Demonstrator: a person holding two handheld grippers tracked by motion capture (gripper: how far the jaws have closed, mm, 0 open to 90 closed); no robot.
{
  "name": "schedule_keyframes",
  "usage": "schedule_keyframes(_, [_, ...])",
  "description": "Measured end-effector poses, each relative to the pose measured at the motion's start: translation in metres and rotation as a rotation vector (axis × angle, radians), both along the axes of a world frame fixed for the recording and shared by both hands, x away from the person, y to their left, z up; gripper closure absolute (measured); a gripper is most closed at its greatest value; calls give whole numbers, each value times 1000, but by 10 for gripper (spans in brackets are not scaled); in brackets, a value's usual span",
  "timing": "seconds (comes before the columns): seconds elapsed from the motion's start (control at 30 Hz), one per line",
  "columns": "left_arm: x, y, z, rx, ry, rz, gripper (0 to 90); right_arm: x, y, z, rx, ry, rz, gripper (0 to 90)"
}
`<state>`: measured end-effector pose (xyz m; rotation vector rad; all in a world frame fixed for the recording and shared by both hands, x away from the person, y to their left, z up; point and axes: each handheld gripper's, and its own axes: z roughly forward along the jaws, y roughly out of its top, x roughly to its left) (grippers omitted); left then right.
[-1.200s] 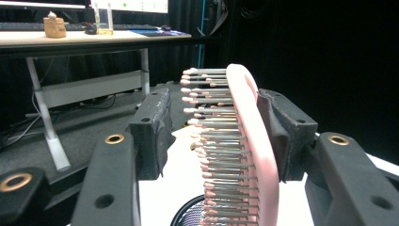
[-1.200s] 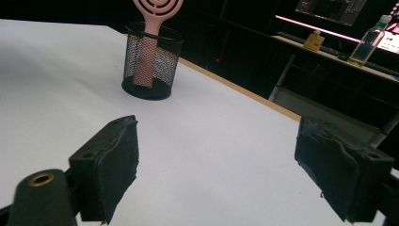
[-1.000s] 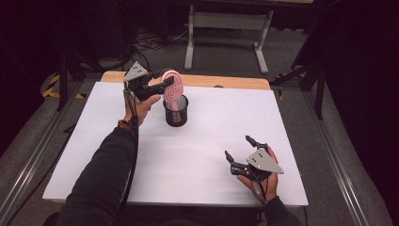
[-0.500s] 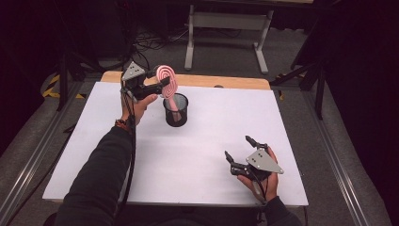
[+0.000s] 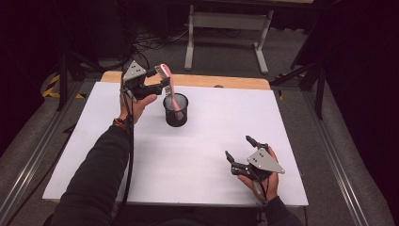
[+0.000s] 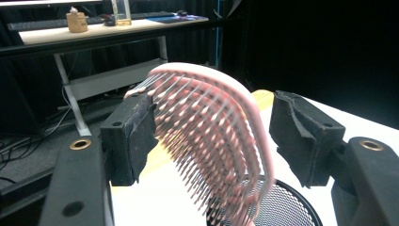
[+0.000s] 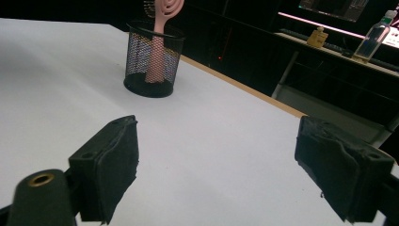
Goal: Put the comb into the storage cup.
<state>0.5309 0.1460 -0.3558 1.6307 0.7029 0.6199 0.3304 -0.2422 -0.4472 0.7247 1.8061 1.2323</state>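
Note:
A pink hairbrush (image 5: 173,99) stands handle-down in a black mesh cup (image 5: 175,115) at the back middle of the white table. Its head leans left, up between the jaws of my left gripper (image 5: 160,80). In the left gripper view the brush (image 6: 216,141) has its bristle tips against the left pad (image 6: 136,127), while the right pad (image 6: 301,132) stands clear of its back. These jaws have just been opening, with the brush between them. My right gripper (image 5: 238,147) rests open and empty near the front right, facing the cup (image 7: 153,66) and brush (image 7: 164,12).
The white tabletop (image 5: 207,155) has a wooden strip (image 5: 226,81) along its far edge. A desk frame (image 5: 226,28) stands on the floor behind. Metal rails (image 5: 28,160) run along both sides of the table.
The left jaws have widened around the brush head. The brush has turned from face-on to edge-on and now leans in the cup. The right gripper has not moved.

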Motion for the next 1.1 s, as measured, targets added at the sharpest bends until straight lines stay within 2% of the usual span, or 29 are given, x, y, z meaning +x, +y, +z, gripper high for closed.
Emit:
schedule_keyframes(0.2, [-3,2,3,7,-12,6,298,-1,1,0,-6,-2,5,147])
schedule_keyframes(0.37, [-8,5,9,56,-44,9,289,-1,1,0,-6,2,5,146])
schedule_keyframes(0.43, [-9,5,11,61,-50,12,288,-1,1,0,-6,1,5,145])
schedule_keyframes(0.53, [-14,6,17,105,-58,9,274,-1,1,0,-3,0,6,145])
schedule_keyframes(0.73, [-21,8,24,121,-75,11,257,0,2,-1,0,3,5,145])
schedule_keyframes(0.87, [-24,10,26,111,-76,8,247,-1,1,0,-1,1,4,145])
schedule_keyframes(1.1, [-33,13,30,138,-88,-4,227,0,0,0,1,3,0,145])
